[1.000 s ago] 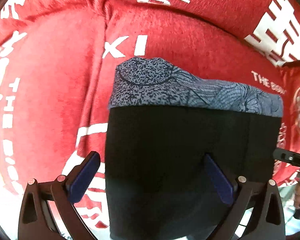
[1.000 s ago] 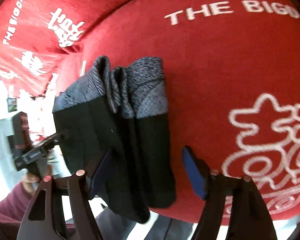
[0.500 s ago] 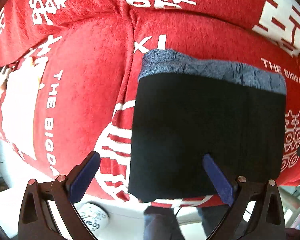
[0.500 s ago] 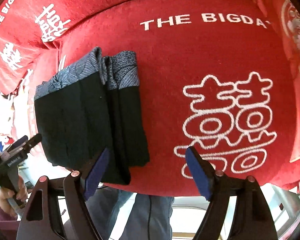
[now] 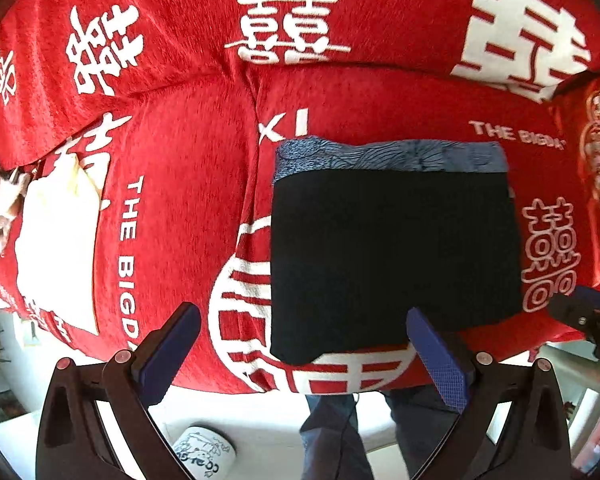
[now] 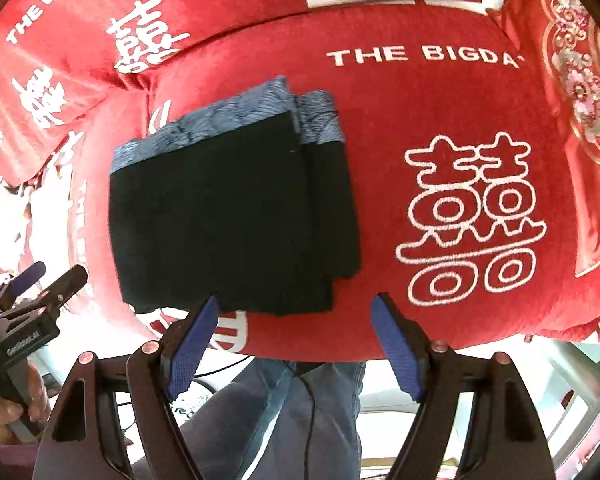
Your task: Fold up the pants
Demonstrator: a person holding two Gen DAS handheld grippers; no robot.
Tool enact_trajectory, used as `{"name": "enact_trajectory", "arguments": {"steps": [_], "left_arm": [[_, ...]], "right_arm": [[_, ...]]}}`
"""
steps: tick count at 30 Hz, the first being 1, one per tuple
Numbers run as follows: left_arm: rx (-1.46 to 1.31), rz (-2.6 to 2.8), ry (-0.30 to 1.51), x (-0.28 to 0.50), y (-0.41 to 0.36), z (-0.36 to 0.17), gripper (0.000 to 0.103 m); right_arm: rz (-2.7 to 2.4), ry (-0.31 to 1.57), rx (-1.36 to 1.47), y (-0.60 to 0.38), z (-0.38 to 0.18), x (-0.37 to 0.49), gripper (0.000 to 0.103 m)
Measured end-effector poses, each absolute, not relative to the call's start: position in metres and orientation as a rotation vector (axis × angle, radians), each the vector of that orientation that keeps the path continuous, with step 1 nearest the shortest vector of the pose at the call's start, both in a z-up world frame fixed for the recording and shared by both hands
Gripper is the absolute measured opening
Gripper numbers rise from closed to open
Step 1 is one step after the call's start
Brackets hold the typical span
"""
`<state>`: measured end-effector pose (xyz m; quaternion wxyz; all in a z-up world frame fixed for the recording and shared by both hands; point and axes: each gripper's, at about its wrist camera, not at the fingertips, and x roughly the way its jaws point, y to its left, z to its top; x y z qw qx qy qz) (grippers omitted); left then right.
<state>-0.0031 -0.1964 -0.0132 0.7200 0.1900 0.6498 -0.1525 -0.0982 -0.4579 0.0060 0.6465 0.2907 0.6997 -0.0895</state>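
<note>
Black pants (image 5: 392,256) with a blue-grey patterned waistband (image 5: 388,156) lie folded into a flat square on the red sofa seat (image 5: 180,184). In the right wrist view the pants (image 6: 228,216) show stacked layers stepping out at their right edge. My left gripper (image 5: 300,316) hangs open above the pants' near edge, clear of the cloth. Open as well, my right gripper (image 6: 296,302) holds nothing and hovers over the near right corner of the stack. The left gripper (image 6: 32,292) also shows at the left of the right wrist view, held in a hand.
A white cloth (image 5: 56,248) lies on the left seat cushion. A gold-embroidered red cushion (image 6: 580,80) sits at the right end. Below the sofa's front edge are a person's jeans-clad legs (image 6: 284,400) and a printed white mug (image 5: 204,456) on the floor.
Both grippers have risen and drawn back from the pants, which now look smaller and lie still on the seat. Both have stayed open.
</note>
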Motion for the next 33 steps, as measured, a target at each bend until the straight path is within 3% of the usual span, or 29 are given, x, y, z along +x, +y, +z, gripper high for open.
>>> {"name": "enact_trajectory", "arguments": {"steps": [11, 33], "left_arm": [[0.415, -0.401, 1.413, -0.034, -0.183, 0.016, 0.103], [0.382, -0.383, 1.384, -0.034, -0.169, 0.034, 0.103]], "right_arm": [[-0.261, 1.535, 0.559, -0.424, 0.055, -0.105, 0.081], [-0.27, 1.506, 0.489, -0.4, 0.08, -0.104, 0.081]]}}
